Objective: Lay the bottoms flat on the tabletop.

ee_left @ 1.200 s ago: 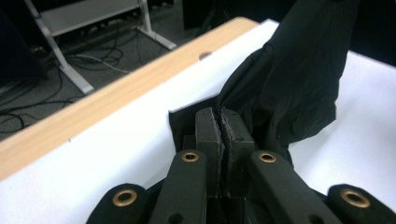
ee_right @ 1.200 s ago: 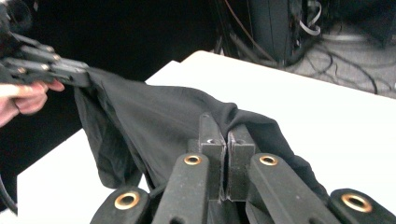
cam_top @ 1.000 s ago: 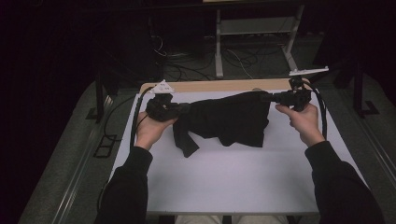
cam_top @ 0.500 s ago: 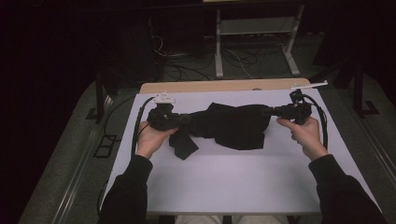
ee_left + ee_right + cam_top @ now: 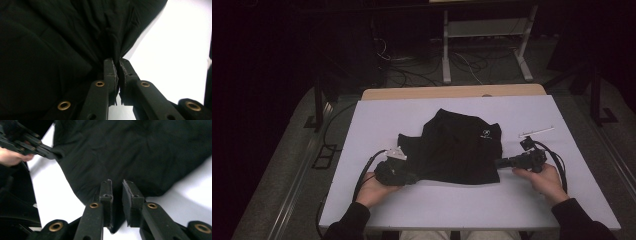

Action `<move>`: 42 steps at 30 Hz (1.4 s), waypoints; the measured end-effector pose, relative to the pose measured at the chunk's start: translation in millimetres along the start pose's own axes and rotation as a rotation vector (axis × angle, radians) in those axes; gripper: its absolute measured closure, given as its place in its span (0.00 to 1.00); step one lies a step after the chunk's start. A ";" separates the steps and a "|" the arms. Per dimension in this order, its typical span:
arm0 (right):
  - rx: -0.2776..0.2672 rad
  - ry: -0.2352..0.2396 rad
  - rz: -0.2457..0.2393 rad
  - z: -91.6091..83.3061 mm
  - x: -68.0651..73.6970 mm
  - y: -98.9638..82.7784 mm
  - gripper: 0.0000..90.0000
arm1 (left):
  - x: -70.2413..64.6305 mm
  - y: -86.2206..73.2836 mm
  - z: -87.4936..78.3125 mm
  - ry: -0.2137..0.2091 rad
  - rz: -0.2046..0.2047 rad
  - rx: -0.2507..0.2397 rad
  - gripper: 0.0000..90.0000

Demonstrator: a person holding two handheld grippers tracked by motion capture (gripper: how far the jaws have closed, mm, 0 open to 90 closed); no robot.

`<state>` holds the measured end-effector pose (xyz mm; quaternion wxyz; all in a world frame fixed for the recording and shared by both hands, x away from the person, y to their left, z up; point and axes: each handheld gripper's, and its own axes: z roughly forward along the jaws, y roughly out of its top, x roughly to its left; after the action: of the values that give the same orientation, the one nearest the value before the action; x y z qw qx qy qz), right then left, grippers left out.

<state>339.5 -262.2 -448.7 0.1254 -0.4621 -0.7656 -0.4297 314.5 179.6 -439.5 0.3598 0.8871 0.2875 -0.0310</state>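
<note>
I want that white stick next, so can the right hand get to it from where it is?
Probably yes. The white stick lies on bare table just beyond the right claw, nothing between them. The claw sits at the black shirt's hem, jaws just parting.

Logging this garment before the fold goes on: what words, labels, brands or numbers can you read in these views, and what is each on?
No text can be read.
Black shirt: a small white logo mark on the chest in the high view, too small and blurred to read.
White table: no print on it.
Left tool and right tool: no markings on their black jaws.
</note>
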 end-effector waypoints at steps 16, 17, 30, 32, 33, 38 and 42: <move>-0.052 -0.115 -0.055 -9.5 2.8 -5.7 0.61 | -0.2 2.0 -24.6 0.034 -0.047 -0.204 0.40; -0.052 -0.115 -0.055 -9.5 2.8 -5.7 0.61 | -0.2 2.0 -24.6 0.034 -0.047 -0.204 0.37; -0.136 -0.126 -0.063 -19.7 -4.3 -3.0 0.42 | 24.4 73.1 -36.7 0.152 0.018 -0.267 0.25; -0.155 -0.135 -0.052 -21.3 -6.8 -2.8 0.39 | 31.7 89.2 -34.4 0.156 0.023 -0.269 0.24; -0.163 -0.141 -0.047 -22.3 -8.1 -2.8 0.37 | 35.6 96.8 -33.0 0.161 0.027 -0.270 0.24; -0.197 -0.155 -0.021 -28.0 -15.8 -2.5 0.29 | 58.4 125.3 -20.6 0.172 0.010 -0.267 0.24; -0.222 -0.154 -0.017 -32.0 -20.8 -2.2 0.27 | 77.7 138.3 -5.9 0.188 -0.009 -0.240 0.24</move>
<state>342.3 -299.9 -442.9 0.0109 -0.4984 -0.7243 -0.4763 451.9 141.8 -369.6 0.4346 0.8355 0.3254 0.0850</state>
